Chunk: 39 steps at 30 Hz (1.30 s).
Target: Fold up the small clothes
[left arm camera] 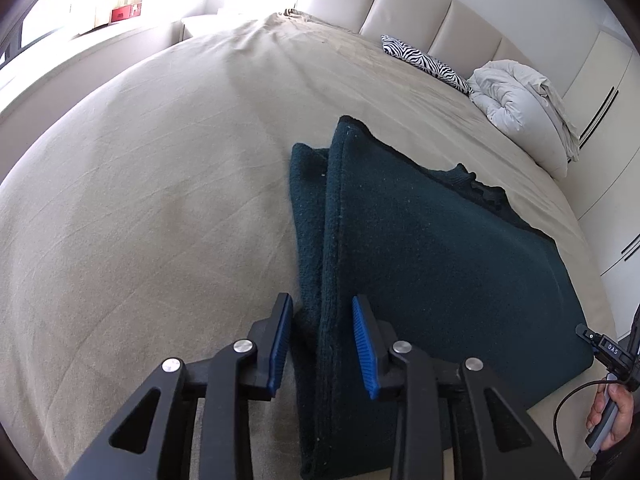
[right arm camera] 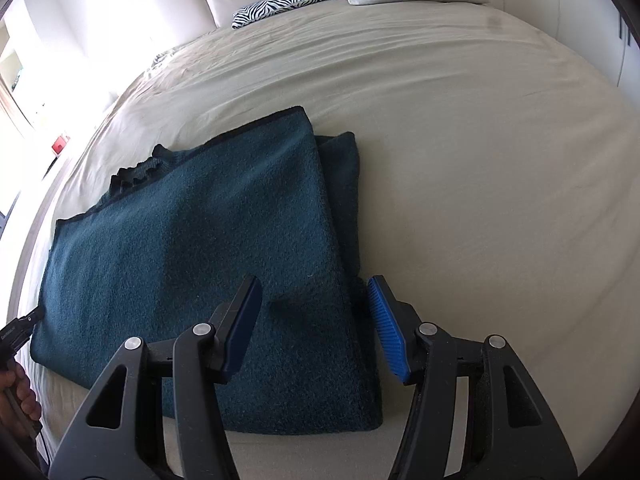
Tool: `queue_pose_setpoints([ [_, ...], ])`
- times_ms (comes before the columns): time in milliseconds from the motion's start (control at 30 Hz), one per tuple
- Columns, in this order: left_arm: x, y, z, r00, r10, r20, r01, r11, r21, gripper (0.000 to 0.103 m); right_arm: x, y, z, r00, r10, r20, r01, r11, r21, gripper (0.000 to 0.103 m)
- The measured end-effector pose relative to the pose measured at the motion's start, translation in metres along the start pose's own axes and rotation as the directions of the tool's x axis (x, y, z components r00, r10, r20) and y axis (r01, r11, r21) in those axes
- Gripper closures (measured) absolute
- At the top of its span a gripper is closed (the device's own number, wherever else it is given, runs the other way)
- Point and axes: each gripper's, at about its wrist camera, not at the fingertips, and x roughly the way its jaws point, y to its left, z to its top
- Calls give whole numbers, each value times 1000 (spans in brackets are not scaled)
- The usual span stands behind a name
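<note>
Dark teal knit garment (left arm camera: 432, 264) flat on beige bed sheet (left arm camera: 160, 200), folded lengthwise; narrower under-layer showing along one long edge; ribbed collar at far end, about 1 o'clock in left wrist view, 10 o'clock in right.

Left gripper (left arm camera: 323, 346) low over near end of garment; jaws partly open, astride the folded edge; blue pads (left arm camera: 280, 344) either side of the double layer, small gaps visible, no press on fabric, nothing held.

Right gripper (right arm camera: 316, 330) over opposite near corner; jaws about half open; one pad above the knit, the other (right arm camera: 388, 330) just beyond its edge at 3 o'clock; nothing gripped.

Zebra-print pillow (left arm camera: 424, 62) and white duvet bundle (left arm camera: 520, 108) by padded headboard (left arm camera: 420, 8), well apart from garment; hand (left arm camera: 612, 412) at 4 o'clock in left view.
</note>
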Motion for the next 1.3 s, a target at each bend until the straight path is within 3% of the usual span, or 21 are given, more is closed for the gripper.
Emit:
queue_pose_setpoints([
  [167, -4, 0, -2, 1000, 9, 5, -9, 1000, -3, 72, 3, -17, -9, 1000, 7, 11, -8, 997, 72, 69],
  [400, -4, 0, -7, 1000, 17, 10, -17, 1000, 22, 72, -11, -18, -21, 999, -7, 38, 4, 997, 83, 80],
  [600, -2, 9, -4, 1000, -20, -5, 20, 1000, -22, 72, -6, -32, -28, 999, 33, 21, -35, 991, 132, 80],
  [800, -6, 12, -5, 999, -43, 1, 43, 997, -65, 71, -15, -28, -35, 1000, 9, 20, -11, 993, 117, 80],
  [1033, -18, 13, -9, 1000, -13, 15, 14, 996, -84, 64, -39, -29, -35, 998, 11, 63, -20, 989, 147, 79],
  [1167, -41, 6, -7, 995, 46, 92, -39, 997, -71, 64, -64, -17, -30, 988, 74, 138, -95, 984, 150, 79],
  [1300, -53, -35, -6, 992, 7, 128, -16, 998, 64, 64, -67, 13, -22, 966, 224, 132, -240, 963, 122, 79],
])
